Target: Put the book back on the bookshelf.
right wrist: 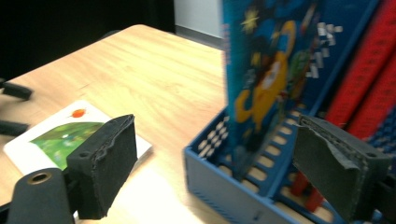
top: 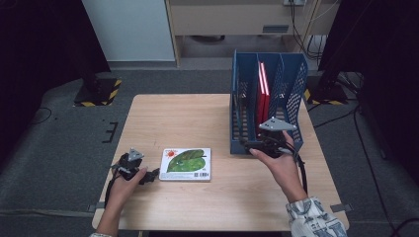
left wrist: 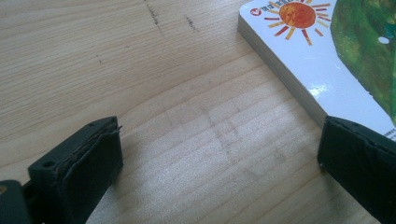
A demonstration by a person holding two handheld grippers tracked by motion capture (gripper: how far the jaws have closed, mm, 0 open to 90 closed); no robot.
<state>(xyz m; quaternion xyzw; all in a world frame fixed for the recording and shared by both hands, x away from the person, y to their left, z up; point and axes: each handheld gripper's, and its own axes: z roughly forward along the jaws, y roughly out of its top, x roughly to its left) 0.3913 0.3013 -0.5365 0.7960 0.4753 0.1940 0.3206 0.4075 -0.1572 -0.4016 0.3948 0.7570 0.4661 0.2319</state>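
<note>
While the person's right hand (top: 277,160) holds the right gripper (top: 253,144) at the near end of the blue mesh file rack (top: 292,94), its jaws stand spread with nothing pinched between them; the right gripper view looks past the two black pads (right wrist: 109,165) at the rack's low front wall, and a blue picture book (right wrist: 261,79) with a yellow figure and stars on its cover stands upright in the rack's nearer compartment, just beyond the jaws and free of both pads; red books (top: 263,91) stand upright in a farther compartment of the same rack, seen as a thin red strip from the high view; the rack sits on the right part of the light wooden table (top: 197,118), its long side running away from the person; the left gripper (top: 150,176) lies low at the table's near left, held in the left hand (top: 129,183), and its jaws are also spread wide, empty, with bare wood between them; a flat board book (top: 186,164) with a green leaf and an orange sun on its white cover lies face up on the table just beside that gripper; in the left gripper view one jaw sits at the book's near corner, though whether it touches the cover cannot be told.
</note>
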